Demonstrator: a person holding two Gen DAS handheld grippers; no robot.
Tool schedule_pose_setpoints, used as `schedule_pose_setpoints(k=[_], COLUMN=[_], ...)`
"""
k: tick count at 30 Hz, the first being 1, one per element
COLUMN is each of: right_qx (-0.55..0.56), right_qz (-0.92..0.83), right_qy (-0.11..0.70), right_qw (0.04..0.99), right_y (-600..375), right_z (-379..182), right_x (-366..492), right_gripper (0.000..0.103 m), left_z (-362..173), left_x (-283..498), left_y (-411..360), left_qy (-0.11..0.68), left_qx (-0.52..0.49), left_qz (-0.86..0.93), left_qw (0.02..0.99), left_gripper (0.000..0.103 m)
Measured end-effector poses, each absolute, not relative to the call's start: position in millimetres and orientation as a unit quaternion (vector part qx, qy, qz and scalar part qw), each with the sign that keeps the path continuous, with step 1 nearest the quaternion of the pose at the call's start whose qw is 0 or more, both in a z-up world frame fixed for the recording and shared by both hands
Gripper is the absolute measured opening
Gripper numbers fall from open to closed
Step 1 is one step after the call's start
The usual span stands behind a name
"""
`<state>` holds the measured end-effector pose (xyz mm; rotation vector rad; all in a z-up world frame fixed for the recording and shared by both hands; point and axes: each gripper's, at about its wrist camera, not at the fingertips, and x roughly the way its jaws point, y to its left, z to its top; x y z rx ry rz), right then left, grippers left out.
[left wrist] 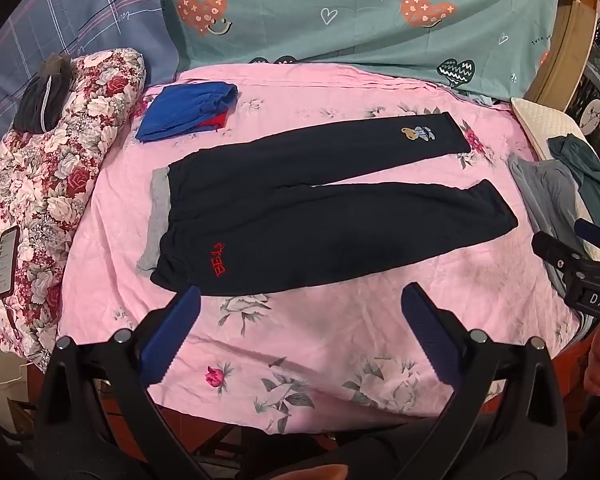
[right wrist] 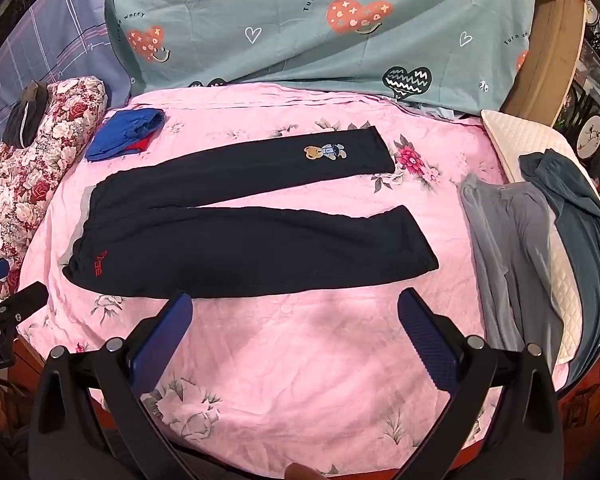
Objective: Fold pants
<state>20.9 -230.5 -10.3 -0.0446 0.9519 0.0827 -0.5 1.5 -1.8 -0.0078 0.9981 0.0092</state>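
Dark navy pants [left wrist: 300, 220] lie spread flat on the pink floral bedsheet [left wrist: 340, 344], grey waistband to the left, both legs running right and slightly apart. The far leg carries a bear patch [left wrist: 417, 134], the hip red lettering [left wrist: 219, 263]. The pants also show in the right wrist view [right wrist: 240, 240]. My left gripper [left wrist: 300, 304] is open and empty, just in front of the near edge of the pants. My right gripper [right wrist: 294, 308] is open and empty, also just in front of the near leg. The right gripper shows at the right edge of the left wrist view [left wrist: 580, 268].
Folded blue and red clothing [left wrist: 188, 110] lies at the back left. A red floral quilt [left wrist: 40, 184] with a phone [left wrist: 6, 262] sits on the left. Grey and teal garments [right wrist: 540, 248] lie on a white pillow [right wrist: 516, 136] at the right. A teal sheet [right wrist: 320, 28] hangs behind.
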Motion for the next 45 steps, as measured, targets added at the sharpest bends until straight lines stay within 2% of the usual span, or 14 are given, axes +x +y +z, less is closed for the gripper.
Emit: schedule_pose_setpoints(k=[45], right_qx=[-0.021], right_qz=[0.040], right_qy=[0.462], right_qw=[0.886], right_y=[-228.1], right_z=[-12.1], right_x=[25.2], right_gripper=[0.102], left_z=[-4.4], left_x=[-1.5], left_y=[2.8], left_qy=[0.479], left_qx=[-0.003], left_qz=[0.005], left_qw=[0.878], left_gripper=[0.101])
